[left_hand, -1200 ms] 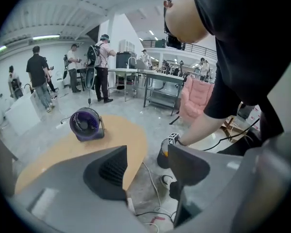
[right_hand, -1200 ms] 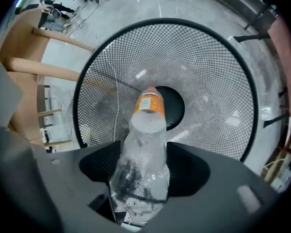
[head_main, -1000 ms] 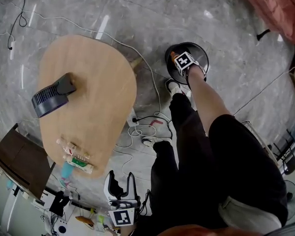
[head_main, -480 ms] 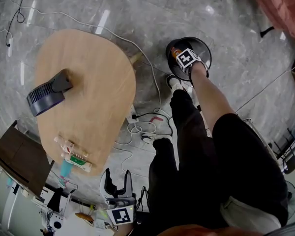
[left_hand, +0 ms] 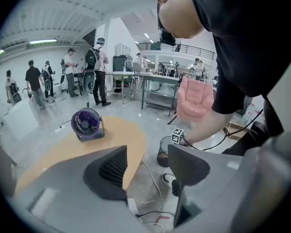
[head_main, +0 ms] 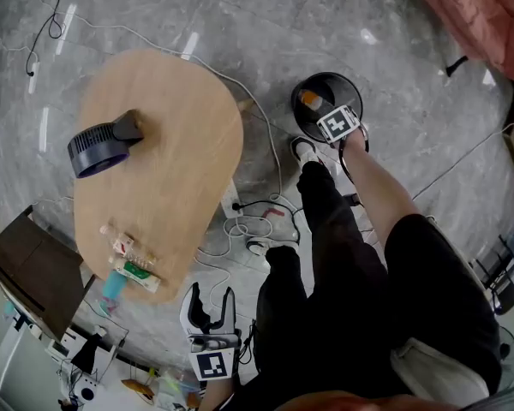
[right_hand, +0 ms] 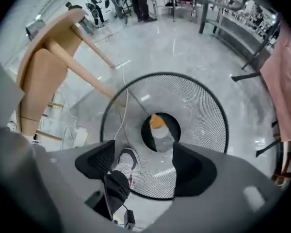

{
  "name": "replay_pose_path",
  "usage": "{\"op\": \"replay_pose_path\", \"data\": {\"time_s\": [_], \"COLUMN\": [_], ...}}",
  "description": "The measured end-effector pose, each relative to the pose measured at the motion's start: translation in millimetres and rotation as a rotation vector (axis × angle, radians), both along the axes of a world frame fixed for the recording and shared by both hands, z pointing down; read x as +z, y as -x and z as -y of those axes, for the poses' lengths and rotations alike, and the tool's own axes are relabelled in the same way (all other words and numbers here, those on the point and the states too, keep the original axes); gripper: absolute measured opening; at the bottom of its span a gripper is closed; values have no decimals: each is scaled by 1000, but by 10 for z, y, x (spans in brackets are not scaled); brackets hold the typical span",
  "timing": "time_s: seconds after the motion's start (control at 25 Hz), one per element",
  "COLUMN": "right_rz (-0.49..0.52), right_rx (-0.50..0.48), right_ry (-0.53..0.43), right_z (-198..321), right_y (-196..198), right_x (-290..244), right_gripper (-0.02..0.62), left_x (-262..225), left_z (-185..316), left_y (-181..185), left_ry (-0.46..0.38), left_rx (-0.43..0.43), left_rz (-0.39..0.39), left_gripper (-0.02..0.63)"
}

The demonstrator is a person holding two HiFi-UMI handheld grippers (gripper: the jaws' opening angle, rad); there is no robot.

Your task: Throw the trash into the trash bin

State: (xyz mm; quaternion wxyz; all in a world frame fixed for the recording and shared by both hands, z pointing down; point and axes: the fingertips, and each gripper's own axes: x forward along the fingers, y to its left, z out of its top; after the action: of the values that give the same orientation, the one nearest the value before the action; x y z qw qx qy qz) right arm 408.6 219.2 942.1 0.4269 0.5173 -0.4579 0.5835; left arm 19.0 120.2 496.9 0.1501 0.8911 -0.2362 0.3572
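Right gripper pulling back from trash bin

Its jaws are hanging apart and empty, having just been widening. Orange-capped bottle is lying in the bin's bottom. Left gripper is hovering, jaws apart, at the table's five o'clock.

Small packets at tabletop edge: too small to identify. Trash bin: near rim hidden behind right gripper in head view.
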Motion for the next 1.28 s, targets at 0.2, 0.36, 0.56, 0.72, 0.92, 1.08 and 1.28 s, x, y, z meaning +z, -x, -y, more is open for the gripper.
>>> {"op": "replay_pose_path", "data": {"time_s": [0.2,0.36,0.56,0.72,0.92,1.08,1.28], "right_rz": [9,-32,-34,138,304,343,385], "right_rx": [-4,-82,-108,-246,-406,-546,-609], "right_ry": [-281,-425,-627,-828,-1008,-1129,-1214], "right_z": [155,225,436,1021,1052,1108,1326], "right_y": [391,769,1472,2401,3691,4214,4349], "right_x": [-689,-1352,-2422,-3248,-4386,-5053,-5510], "right_gripper": [417,454,456,454,453,453,451], "left_x": [-93,-369,-509,-657,-888,-1022,-1193], "left_z": [-172,-218,-199,-254,-413,-458,-279], "left_y": [250,602,1311,1764,2375,2666,2770], "left_ry": [-21,-89,-146,-287,-405,-436,-482], "left_rx": [-59,-131,-235,-467,-549,-650,-735], "left_rz": [-43,-52,-3,-16,-3,-14,18], "left_gripper": [274,275,275,275,275,275,275]}}
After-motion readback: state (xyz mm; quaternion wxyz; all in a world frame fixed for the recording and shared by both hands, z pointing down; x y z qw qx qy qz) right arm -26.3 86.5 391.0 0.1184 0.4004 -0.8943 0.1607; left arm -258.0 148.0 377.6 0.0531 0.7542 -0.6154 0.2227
